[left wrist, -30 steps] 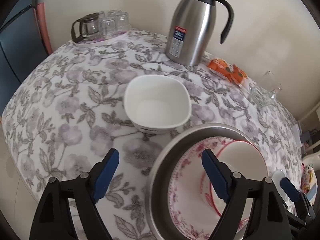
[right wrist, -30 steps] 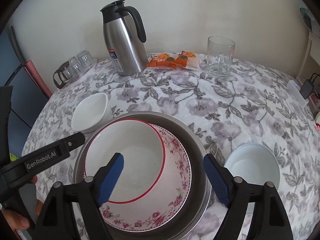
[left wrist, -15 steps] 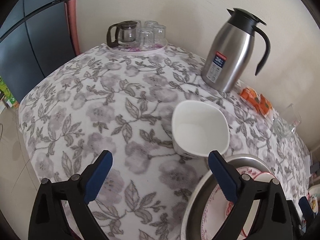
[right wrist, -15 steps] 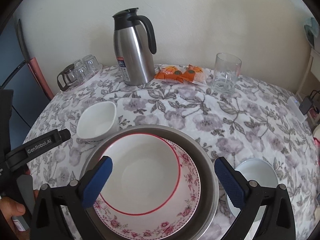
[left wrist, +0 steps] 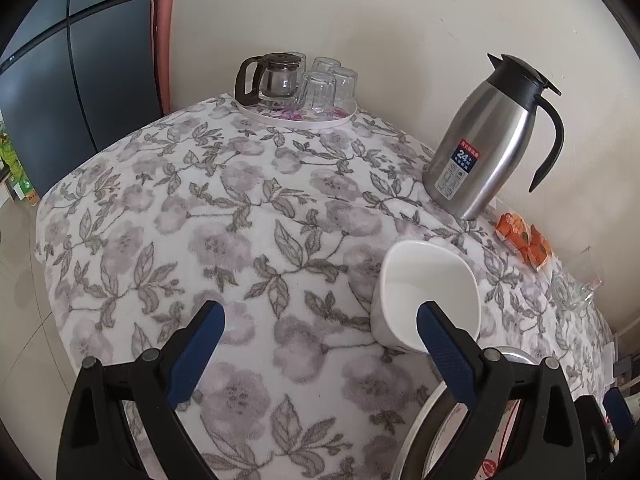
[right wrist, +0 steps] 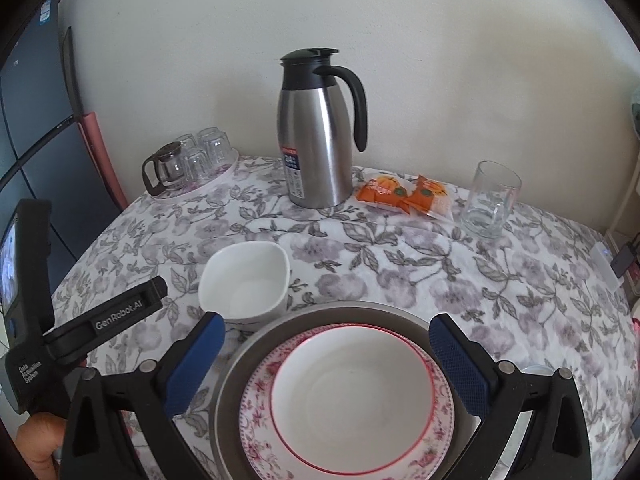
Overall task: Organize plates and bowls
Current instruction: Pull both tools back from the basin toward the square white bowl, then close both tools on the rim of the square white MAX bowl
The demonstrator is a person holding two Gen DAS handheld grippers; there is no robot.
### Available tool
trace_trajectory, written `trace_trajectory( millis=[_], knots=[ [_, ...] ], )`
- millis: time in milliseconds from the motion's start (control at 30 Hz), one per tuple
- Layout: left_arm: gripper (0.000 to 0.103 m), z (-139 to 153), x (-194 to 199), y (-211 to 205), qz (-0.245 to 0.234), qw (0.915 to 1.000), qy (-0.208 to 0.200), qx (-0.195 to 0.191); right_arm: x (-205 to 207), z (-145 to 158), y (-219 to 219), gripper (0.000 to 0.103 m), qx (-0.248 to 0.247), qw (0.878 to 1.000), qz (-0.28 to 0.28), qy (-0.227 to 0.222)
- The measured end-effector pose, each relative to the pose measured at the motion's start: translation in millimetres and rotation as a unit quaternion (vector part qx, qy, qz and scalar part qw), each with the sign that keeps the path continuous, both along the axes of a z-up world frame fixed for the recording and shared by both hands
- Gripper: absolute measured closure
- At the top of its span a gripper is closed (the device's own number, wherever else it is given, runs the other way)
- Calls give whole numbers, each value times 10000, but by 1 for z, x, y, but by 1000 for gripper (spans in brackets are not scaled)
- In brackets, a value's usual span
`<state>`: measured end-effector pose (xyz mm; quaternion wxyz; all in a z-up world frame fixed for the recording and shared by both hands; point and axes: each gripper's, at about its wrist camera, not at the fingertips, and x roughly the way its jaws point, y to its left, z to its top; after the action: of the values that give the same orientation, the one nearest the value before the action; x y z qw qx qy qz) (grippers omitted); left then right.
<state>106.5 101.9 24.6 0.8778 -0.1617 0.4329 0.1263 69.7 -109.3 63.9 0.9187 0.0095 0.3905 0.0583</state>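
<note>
Standing nr white bowl: steel jug, glass.

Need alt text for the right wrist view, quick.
Open right tongs hover empty over a red-rimmed bowl stacked on a floral plate in a metal pan. A square white bowl sits behind, left.

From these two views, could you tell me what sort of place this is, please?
Most likely a home dining corner: a table under a floral tablecloth, a steel thermos jug, a tray of glass teapot and tumblers, and snack packets.
</note>
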Motion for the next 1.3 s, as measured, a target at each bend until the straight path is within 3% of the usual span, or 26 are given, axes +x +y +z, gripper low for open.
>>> trace_trajectory(
  millis=[400, 600, 767, 967, 1033, 1200, 1300],
  knots=[
    [6, -13, 13, 27, 111, 9999, 106, -16, 22, -11, 41, 0, -166, 9997, 183, 74],
    [6, -23, 20, 42, 174, 9979, 119, -618, 34, -22, 59, 0, -221, 9994, 169, 218],
    [6, -29, 30, 45, 236, 9963, 147, -809, 43, -29, 67, 1, -360, 9989, 87, 304],
    [6, -38, 45, 37, 102, 9959, 313, -839, 55, -36, 70, 10, -431, 9981, -5, 451],
    [6, -41, 51, 35, 39, 9956, 335, -880, 59, -39, 71, 23, -468, 9977, -27, 492],
    [7, -48, 62, 30, -119, 9934, 401, -1070, 72, -47, 70, 33, -355, 9969, -137, 687],
    [17, -53, 69, 25, -224, 9921, 441, -1156, 82, -53, 65, 39, -170, 9952, -337, 902]
  ],
)
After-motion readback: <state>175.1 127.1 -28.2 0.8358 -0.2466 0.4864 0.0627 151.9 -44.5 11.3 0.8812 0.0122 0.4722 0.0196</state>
